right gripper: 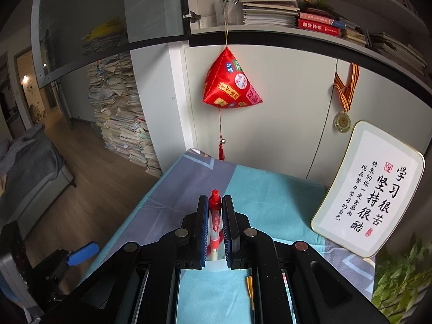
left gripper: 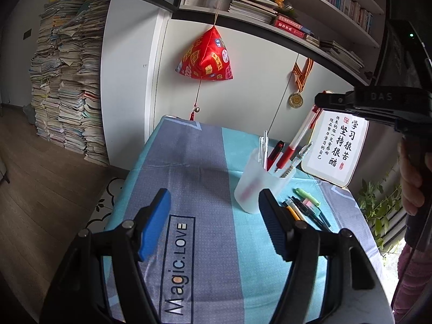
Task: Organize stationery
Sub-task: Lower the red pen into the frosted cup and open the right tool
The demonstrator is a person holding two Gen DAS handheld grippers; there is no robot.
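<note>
Red and clear plastic make up the pen [right gripper: 215, 217] clamped between the right gripper's [right gripper: 215, 205] blue ribbed jaws. Seen from the left wrist, that pen [left gripper: 299, 137] hangs from the right gripper [left gripper: 320, 100] on a slant, clicker end up in the jaws, its long axis running down and left so the tip dips into the cup [left gripper: 263, 182]. The cup is frosted, translucent plastic, a rounded tumbler shape standing upright on the worktop [left gripper: 189, 167], which wears a soft woven cloth in grey and teal blocks. Other pens stand inside it: a clear one, a black-and-red one and a slim clear one leaning right. Just right of the cup's base, loose pens and a green highlighter [left gripper: 307, 196] lie flat in a small heap. The left gripper [left gripper: 214, 208] hovers low over the cloth, jaws wide apart, its right pad close beside the cup. A glossy rounded plaque [left gripper: 338, 148] with black calligraphy leans behind.
</note>
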